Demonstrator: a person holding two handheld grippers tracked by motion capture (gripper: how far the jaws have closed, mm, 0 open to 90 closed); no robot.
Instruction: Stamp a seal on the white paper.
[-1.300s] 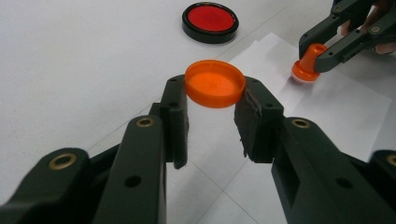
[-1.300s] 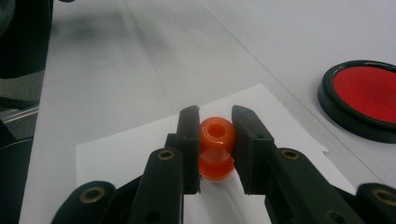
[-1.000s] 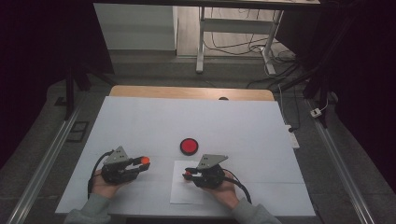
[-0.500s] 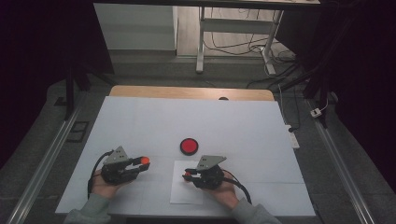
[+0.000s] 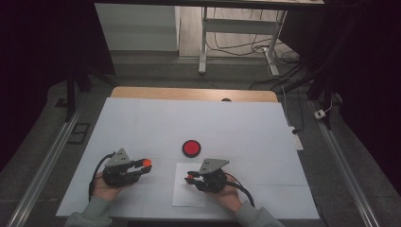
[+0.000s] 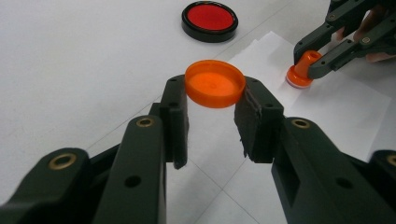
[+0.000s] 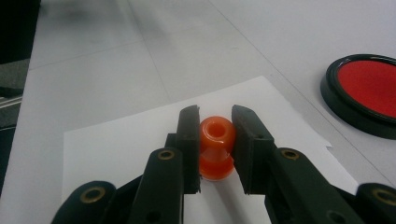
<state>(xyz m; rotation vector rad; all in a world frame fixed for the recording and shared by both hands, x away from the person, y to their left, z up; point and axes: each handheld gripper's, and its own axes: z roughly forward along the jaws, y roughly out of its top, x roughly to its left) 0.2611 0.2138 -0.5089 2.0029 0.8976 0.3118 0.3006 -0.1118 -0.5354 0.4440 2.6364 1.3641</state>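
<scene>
1 orange cap (image 6: 215,84) | 1 orange stamp (image 7: 216,145) | 1 red ink pad (image 5: 191,148) | 1 paper sheet (image 5: 184,195)

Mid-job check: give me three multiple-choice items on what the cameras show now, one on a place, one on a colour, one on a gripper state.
1. Where does the stamp stand?
A. on the white paper sheet
B. inside the ink pad
C. on the floor

2. What colour is the cap in the left gripper?
A. blue
B. orange
C. green

3. How is the right gripper set?
A. wide open and holding nothing
B. shut on the ink pad
C. shut on the stamp

Answers:
1. A: the stamp's base sits on the sheet, with the red ink pad apart on the table.
2. B: the round cap between the jaws is orange.
3. C: both jaws press the stamp's neck.
</scene>
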